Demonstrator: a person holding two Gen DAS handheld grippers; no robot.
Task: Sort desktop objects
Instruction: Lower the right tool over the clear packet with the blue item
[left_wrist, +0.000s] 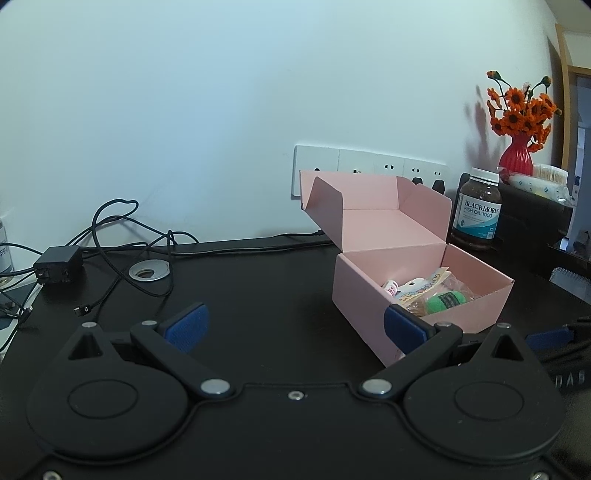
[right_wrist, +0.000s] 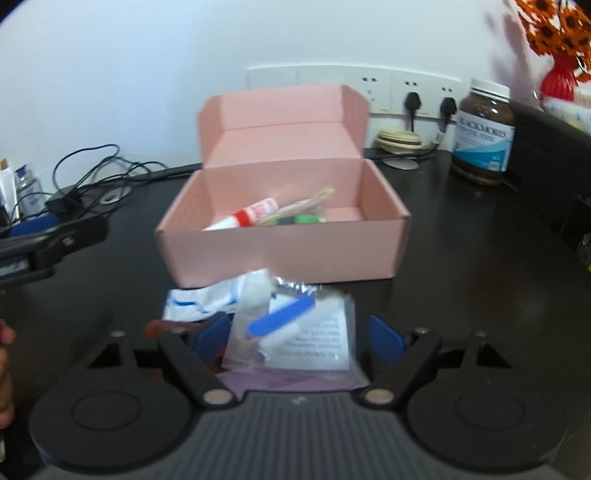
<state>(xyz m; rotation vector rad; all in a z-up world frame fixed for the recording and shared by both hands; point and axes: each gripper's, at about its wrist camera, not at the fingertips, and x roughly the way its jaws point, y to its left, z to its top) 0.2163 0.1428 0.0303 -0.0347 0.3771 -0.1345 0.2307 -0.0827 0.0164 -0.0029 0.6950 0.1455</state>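
Clear plastic packets (right_wrist: 295, 328) lay between the parted right gripper (right_wrist: 301, 338) pads, unclamped, with the open pink cardboard box (right_wrist: 284, 254) directly beyond; left gripper (left_wrist: 295, 325) stood apart, empty.

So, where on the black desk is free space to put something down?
Bare desk lies between the cables and the pink box. Another bare patch lies right of the box, before the brown bottle. In front of the box it is crowded with packets.

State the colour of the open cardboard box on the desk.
Pink box, inside and out; clearest in the right wrist view.
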